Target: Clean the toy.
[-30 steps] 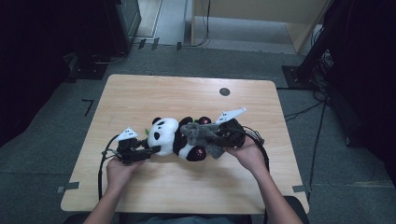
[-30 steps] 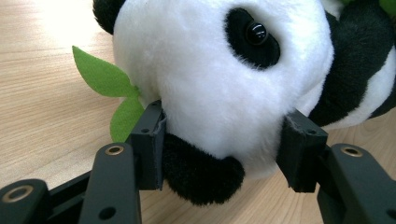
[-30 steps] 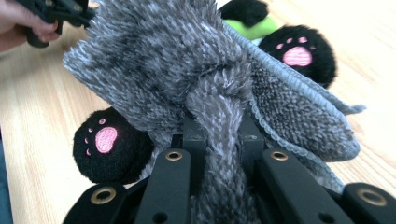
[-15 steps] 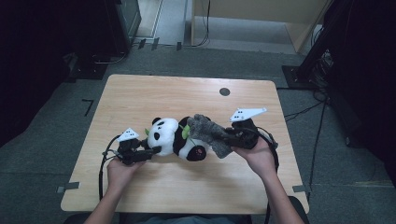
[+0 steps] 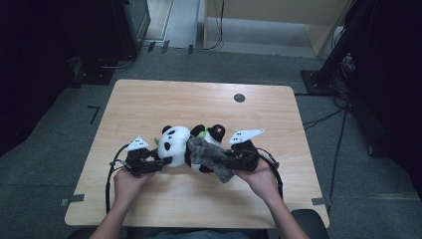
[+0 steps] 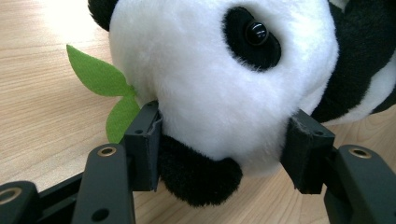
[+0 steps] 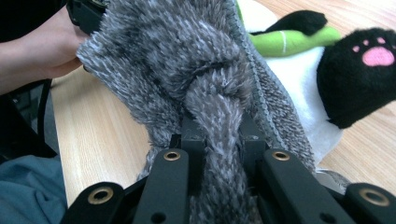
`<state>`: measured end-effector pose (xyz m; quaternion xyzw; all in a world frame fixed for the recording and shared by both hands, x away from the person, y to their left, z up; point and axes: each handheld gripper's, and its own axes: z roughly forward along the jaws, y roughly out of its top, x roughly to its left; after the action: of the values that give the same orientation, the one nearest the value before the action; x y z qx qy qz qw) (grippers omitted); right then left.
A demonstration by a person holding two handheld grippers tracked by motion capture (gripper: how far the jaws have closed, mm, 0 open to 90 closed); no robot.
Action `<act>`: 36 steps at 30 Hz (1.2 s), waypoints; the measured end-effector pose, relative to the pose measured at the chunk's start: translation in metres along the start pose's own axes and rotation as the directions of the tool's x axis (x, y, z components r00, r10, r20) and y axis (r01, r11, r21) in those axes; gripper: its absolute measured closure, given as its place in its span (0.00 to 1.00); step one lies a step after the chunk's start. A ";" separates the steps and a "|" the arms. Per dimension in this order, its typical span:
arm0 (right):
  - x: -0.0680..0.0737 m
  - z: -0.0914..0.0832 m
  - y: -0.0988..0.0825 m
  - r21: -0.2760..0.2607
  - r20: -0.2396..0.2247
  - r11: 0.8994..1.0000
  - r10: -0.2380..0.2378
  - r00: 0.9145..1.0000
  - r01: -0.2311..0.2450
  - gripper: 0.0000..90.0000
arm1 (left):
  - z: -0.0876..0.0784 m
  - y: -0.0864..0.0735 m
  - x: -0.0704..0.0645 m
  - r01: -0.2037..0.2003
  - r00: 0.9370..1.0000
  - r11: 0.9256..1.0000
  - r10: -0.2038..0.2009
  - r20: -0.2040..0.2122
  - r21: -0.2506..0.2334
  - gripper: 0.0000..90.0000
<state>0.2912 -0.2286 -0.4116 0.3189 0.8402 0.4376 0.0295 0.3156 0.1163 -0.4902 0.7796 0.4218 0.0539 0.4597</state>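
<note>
My left gripper (image 6: 224, 154) half-open, clamps panda head (image 6: 210, 79); right gripper (image 7: 217, 140) pinches grey cloth (image 7: 187, 70) tight. Risk: tug drags panda loose, cloth slips off.

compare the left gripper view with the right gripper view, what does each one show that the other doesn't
Left gripper view alone: the panda's white head with its black eye, squeezed between the left gripper jaws, and two flat green leaves lying beside it.

Right gripper view alone: the grey fuzzy cloth, a bunched fold of it pinched tight in the right gripper, the panda's black paw with a pink pad, a green stalk, and the person's other hand.

Both: the plush panda lying on the light wooden table.
</note>
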 end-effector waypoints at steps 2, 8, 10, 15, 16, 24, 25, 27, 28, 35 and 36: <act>-0.004 -0.002 -0.003 -0.006 0.012 1.000 0.007 1.000 -0.007 0.87 | 0.000 0.000 0.000 -0.001 1.000 1.000 0.001 0.001 -0.001 0.44; -0.011 -0.004 -0.009 -0.010 0.023 0.999 0.042 0.999 -0.042 0.87 | 0.000 0.000 0.001 -0.004 1.000 1.000 0.004 0.005 -0.002 0.43; -0.014 -0.004 -0.010 -0.011 0.024 0.999 0.048 0.999 -0.047 0.88 | 0.000 -0.001 0.001 -0.004 1.000 1.000 0.004 0.007 -0.003 0.43; -0.020 -0.004 -0.014 0.003 0.059 0.998 0.062 0.996 -0.062 0.88 | 0.000 -0.001 0.002 -0.003 1.000 1.000 0.003 0.007 -0.003 0.43; -0.022 -0.004 -0.015 0.005 0.063 0.998 0.069 0.996 -0.069 0.88 | 0.000 -0.001 0.002 0.000 1.000 1.000 0.000 0.007 -0.003 0.43; -0.030 -0.013 -0.013 -0.016 0.086 0.994 0.108 0.990 -0.107 0.88 | 0.000 -0.001 0.002 0.007 1.000 1.000 -0.007 0.005 -0.003 0.43; -0.030 -0.015 -0.012 -0.023 0.086 0.994 0.109 0.990 -0.108 0.88 | 0.000 -0.001 0.002 0.006 1.000 1.000 -0.006 0.006 -0.004 0.42; -0.027 -0.020 -0.009 -0.036 0.092 0.994 0.107 0.990 -0.104 0.88 | 0.000 -0.002 0.002 0.010 1.000 1.000 -0.010 0.007 -0.003 0.42; -0.025 -0.023 -0.007 -0.045 0.095 0.994 0.104 0.990 -0.100 0.88 | 0.000 -0.002 0.002 0.009 1.000 1.000 -0.009 0.006 -0.004 0.42; -0.006 -0.032 0.006 -0.078 0.075 0.995 0.072 0.995 -0.066 0.88 | 0.000 -0.003 0.000 -0.001 1.000 1.000 0.001 -0.008 -0.009 0.41; -0.002 -0.030 0.007 -0.076 0.067 0.995 0.064 0.996 -0.059 0.88 | 0.000 -0.002 0.000 -0.002 1.000 1.000 0.001 -0.008 -0.009 0.41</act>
<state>0.2862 -0.2485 -0.3884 0.3584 0.8116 0.4579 0.0569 0.3140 0.1163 -0.4921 0.7777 0.4229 0.0593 0.4613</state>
